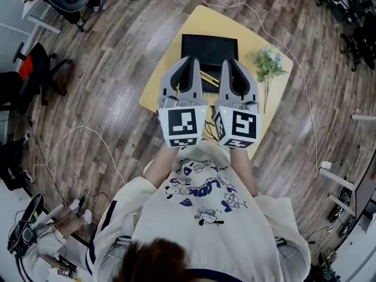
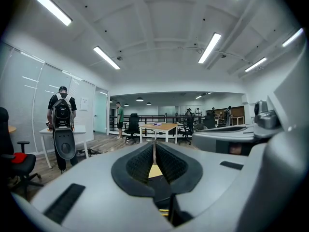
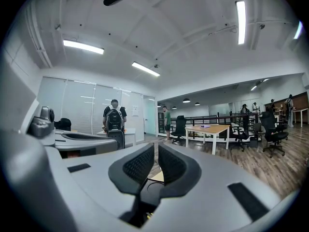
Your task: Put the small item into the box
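A black box (image 1: pixel 210 47) lies on a small wooden table (image 1: pixel 205 17) in the head view. Thin yellow sticks (image 1: pixel 210 79) show at the box's near side, between my two grippers; I cannot tell whether they lie inside it. My left gripper (image 1: pixel 189 60) (image 2: pixel 154 142) hovers over the box's near left part, jaws shut with nothing between the pads. My right gripper (image 1: pixel 230 63) (image 3: pixel 157 146) is held beside it, also shut and empty. Both gripper views look level across the room, above the table.
A green plant sprig (image 1: pixel 268 63) lies on the table's right side. A white cable (image 1: pixel 306 93) runs over the wooden floor to the right. An office chair (image 1: pixel 36 69) stands at the left. Farther off are people (image 2: pixel 62 124) and a table (image 3: pixel 208 129).
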Tool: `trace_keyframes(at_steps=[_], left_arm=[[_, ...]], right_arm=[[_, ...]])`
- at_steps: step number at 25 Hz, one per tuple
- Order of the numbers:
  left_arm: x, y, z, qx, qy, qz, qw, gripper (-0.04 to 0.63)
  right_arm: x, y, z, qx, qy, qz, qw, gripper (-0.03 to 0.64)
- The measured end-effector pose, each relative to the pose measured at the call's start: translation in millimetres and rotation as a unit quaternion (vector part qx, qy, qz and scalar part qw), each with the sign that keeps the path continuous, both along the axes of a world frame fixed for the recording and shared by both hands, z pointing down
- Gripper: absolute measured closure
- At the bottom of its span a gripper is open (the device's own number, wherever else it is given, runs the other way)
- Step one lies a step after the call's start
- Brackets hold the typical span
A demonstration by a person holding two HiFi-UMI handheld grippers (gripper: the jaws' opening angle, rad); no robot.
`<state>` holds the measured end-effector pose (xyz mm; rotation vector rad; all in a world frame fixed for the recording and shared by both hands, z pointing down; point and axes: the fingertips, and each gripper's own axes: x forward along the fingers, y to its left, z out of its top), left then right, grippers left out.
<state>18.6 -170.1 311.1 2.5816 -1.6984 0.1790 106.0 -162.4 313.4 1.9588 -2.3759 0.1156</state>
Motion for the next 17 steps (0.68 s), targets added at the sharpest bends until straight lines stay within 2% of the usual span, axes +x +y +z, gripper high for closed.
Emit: trace_keyframes(at_steps=[17], left_arm=[[-5.7,2.2,-5.9,0.004,0.002,-0.003,1.0000,0.568]], right_arm=[[-9.6,1.0,-2.8,-0.001,0.002,-0.009,1.000,0.571]])
